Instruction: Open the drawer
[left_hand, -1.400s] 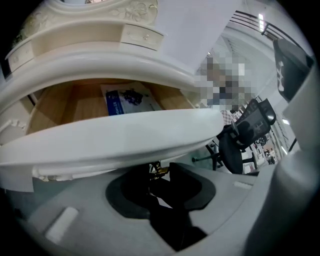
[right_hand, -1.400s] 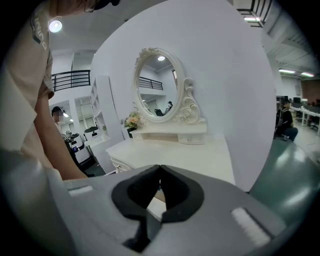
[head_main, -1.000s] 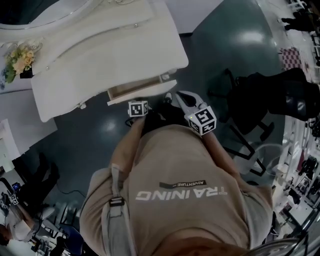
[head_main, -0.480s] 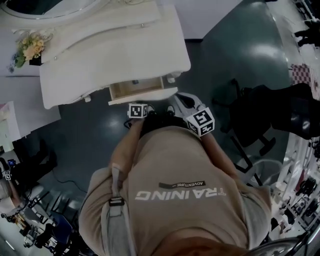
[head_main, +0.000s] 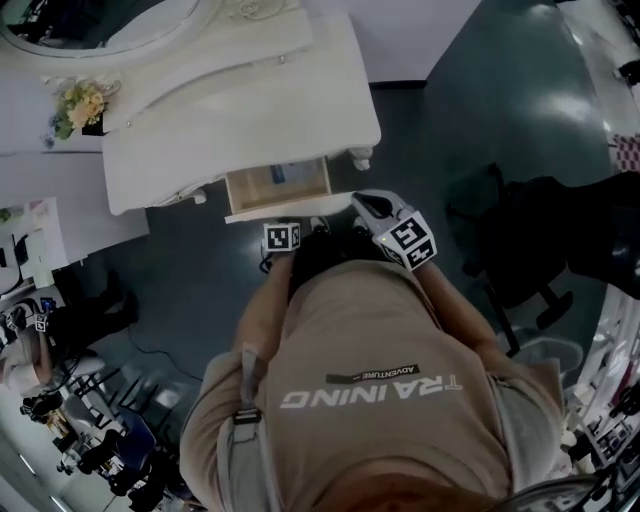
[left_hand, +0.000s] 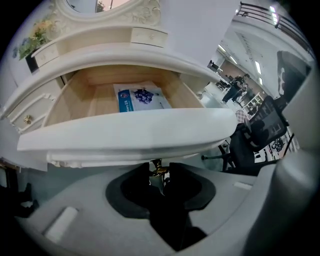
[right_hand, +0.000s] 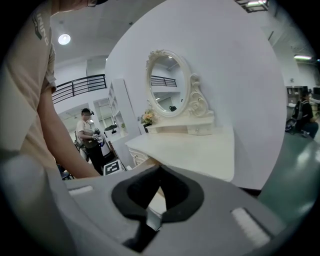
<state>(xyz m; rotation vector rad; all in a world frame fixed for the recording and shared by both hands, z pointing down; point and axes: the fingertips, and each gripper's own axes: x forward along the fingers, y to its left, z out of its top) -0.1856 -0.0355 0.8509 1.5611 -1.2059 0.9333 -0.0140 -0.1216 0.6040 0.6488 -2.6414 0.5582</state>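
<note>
The white dressing table (head_main: 230, 95) has its middle drawer (head_main: 278, 188) pulled out, with pale wood sides showing. A blue and white packet (left_hand: 140, 97) lies inside it. Under the drawer's curved white front (left_hand: 130, 132) hangs a small brass knob (left_hand: 159, 170), and my left gripper (left_hand: 160, 176) is shut on that knob. In the head view the left gripper (head_main: 288, 224) sits just before the drawer front. My right gripper (head_main: 366, 204) hovers to the right of the drawer near the table's corner, shut with nothing held. From the right gripper (right_hand: 159, 192) I see the table top (right_hand: 195, 150).
An oval mirror (right_hand: 167, 82) and a flower bunch (head_main: 80, 103) stand at the table's back. A black office chair (head_main: 540, 240) is on the right. A white desk (head_main: 50, 190) sits to the left. A person (right_hand: 90, 135) stands further off.
The drawer has slid further out of the table, and its inside with the packet now shows. My left gripper came back toward the body with the knob. The right gripper stayed beside it.
</note>
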